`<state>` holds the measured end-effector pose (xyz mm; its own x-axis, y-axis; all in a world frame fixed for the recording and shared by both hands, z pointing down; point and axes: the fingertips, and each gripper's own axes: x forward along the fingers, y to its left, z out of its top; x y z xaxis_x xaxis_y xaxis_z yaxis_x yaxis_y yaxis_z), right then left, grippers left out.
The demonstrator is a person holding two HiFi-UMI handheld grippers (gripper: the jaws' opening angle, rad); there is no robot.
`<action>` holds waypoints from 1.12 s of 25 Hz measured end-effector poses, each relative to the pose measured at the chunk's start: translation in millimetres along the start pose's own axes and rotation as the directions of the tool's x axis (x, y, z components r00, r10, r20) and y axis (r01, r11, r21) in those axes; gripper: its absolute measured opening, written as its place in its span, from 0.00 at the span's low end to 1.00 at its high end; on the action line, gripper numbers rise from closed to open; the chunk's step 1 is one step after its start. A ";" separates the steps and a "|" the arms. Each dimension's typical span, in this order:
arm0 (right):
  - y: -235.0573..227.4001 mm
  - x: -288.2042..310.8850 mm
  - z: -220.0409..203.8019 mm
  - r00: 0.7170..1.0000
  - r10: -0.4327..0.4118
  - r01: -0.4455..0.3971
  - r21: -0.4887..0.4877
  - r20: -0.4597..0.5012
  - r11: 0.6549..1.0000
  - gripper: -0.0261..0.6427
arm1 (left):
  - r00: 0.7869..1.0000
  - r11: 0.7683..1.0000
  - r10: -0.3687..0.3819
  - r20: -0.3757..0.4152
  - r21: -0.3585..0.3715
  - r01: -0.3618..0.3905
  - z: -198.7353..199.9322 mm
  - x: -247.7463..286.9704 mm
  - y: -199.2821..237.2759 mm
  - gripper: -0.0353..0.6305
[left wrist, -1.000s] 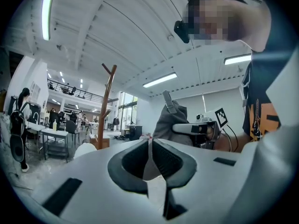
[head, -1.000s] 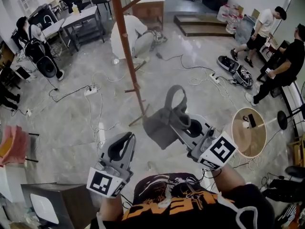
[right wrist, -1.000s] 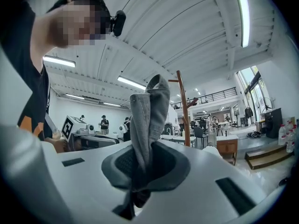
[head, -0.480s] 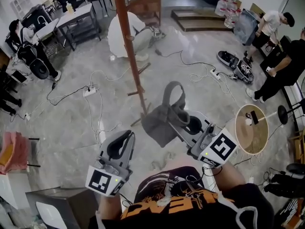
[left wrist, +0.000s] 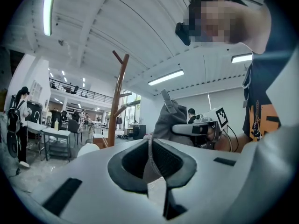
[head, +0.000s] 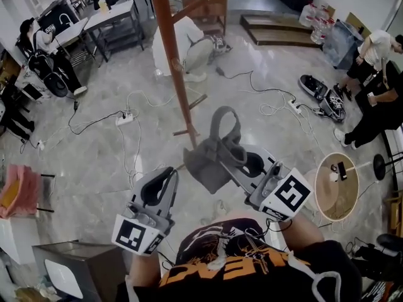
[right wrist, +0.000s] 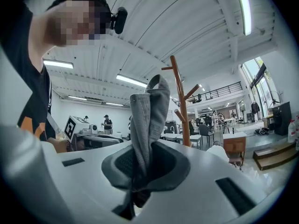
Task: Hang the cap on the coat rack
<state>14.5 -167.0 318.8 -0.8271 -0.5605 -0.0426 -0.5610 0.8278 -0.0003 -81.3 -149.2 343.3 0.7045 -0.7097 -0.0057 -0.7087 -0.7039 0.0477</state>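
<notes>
The grey cap hangs pinched in my right gripper, its strap loop standing up above the jaws. In the right gripper view the cap fills the shut jaws of the right gripper, and the brown wooden coat rack stands beyond it. From the head the coat rack rises just ahead and left of the cap, apart from it. My left gripper is held level at lower left, shut and empty. In the left gripper view the left gripper sees the cap to its right.
Cables and a power strip lie on the marble floor round the rack's foot. A round wooden table stands at the right, with people beyond it. Desks and a wooden cabinet are behind the rack.
Both grippers and the cap have moved forward toward the coat rack, which now stands closer. The right gripper's hold on the cap is unchanged, and the left gripper stays shut.
</notes>
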 end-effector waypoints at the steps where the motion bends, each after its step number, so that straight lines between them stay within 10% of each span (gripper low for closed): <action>1: -6.0 2.9 0.2 1.000 0.009 -0.009 -0.002 0.001 1.000 0.10 | 1.000 1.000 0.007 0.003 0.003 -0.007 1.4 5.9 3.1 0.12; 28: -80.9 114.0 -12.7 0.998 0.030 -0.030 0.011 -0.053 0.999 0.10 | 0.998 0.998 0.064 -0.009 0.004 -0.064 1.9 43.6 100.8 0.12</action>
<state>-34.9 -298.2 326.6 -0.8445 -0.5355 0.0100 -0.5356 0.8444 -0.0097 -122.0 -251.1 346.0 0.6577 -0.7533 0.0061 -0.7527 -0.6569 0.0438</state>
